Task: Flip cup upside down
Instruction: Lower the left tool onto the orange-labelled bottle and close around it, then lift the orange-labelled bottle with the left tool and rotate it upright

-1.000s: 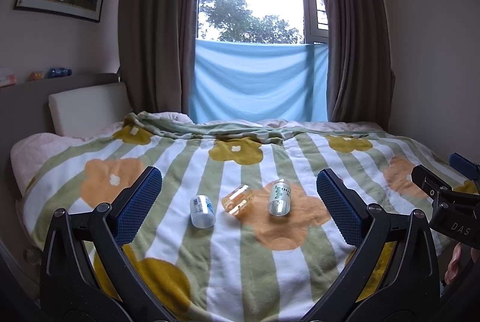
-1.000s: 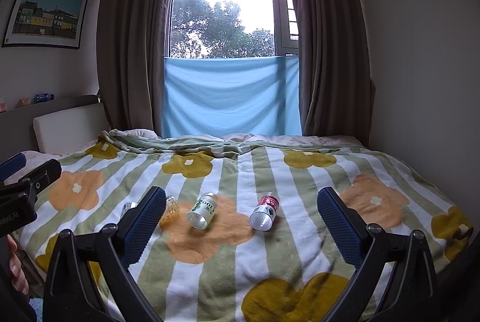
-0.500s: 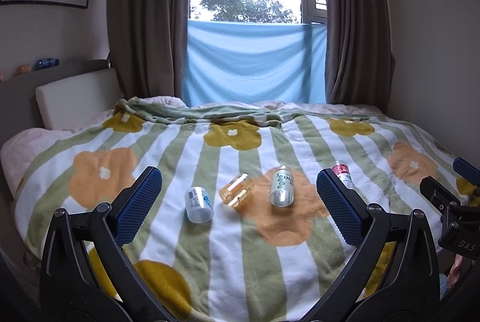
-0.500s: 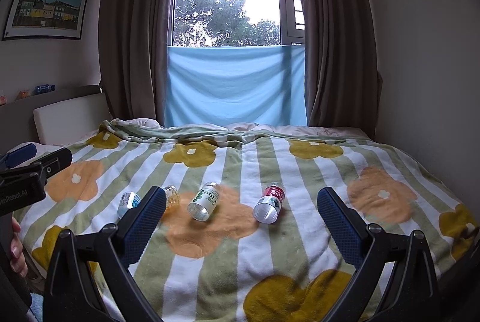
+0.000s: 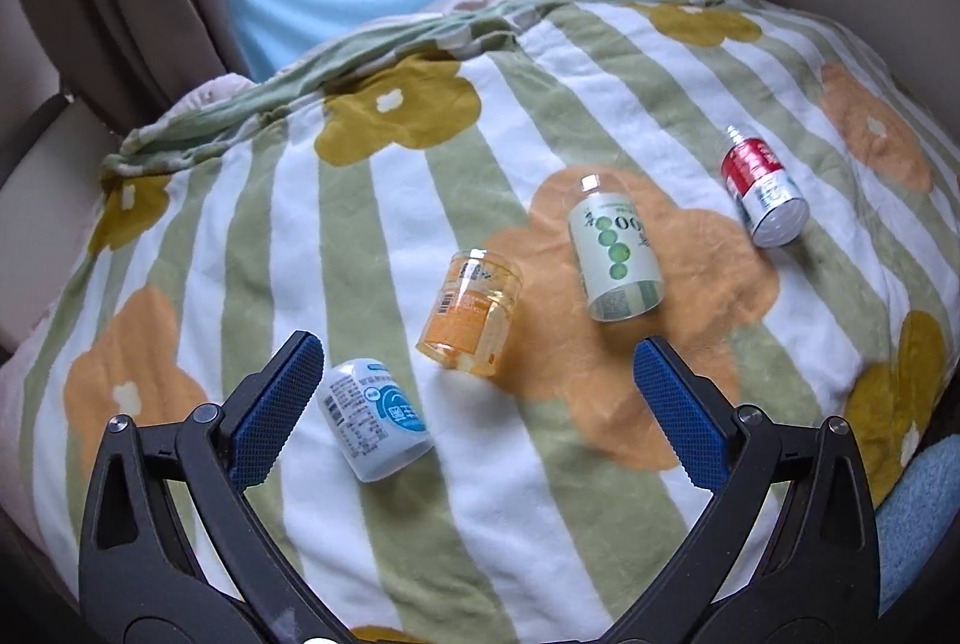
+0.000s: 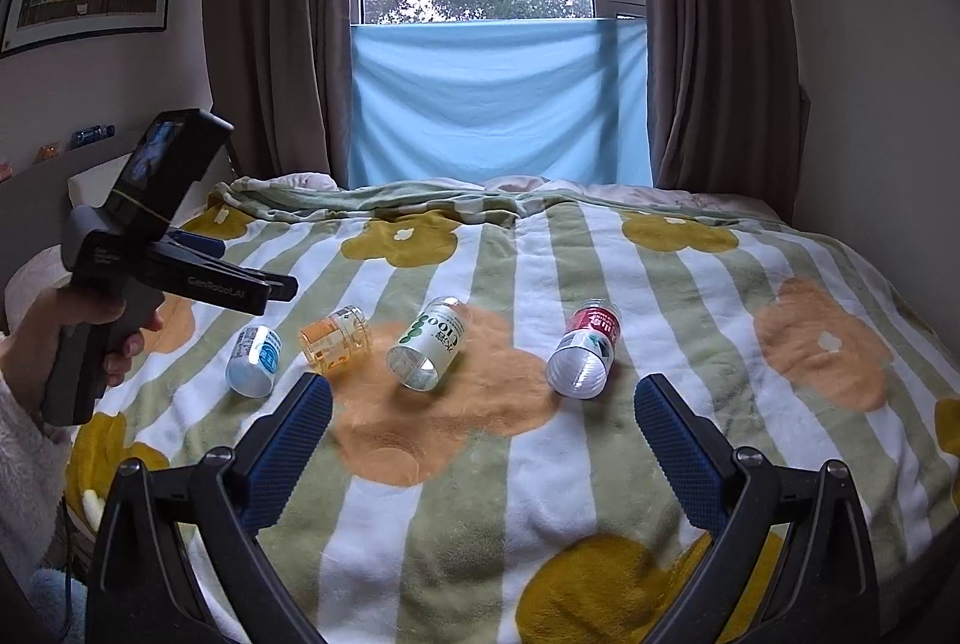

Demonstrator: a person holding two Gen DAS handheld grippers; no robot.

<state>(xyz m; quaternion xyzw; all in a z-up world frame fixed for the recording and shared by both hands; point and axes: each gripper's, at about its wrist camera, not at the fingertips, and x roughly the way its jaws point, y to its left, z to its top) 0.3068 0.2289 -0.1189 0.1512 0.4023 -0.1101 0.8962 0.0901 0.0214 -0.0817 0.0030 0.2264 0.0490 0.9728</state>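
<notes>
Nothing is flipped yet: four cups (image 5: 375,428) lie on their sides mid-blanket (image 5: 540,554). Left gripper (image 5: 474,392) and right gripper (image 6: 483,422) hover with fingers spread, empty.

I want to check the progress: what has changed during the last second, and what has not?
The left gripper has moved forward and tilted down over the blanket, closest to the blue-label cup. Its jaws stay open and hold nothing. The right gripper also stays open. All four cups lie on their sides as before.
</notes>
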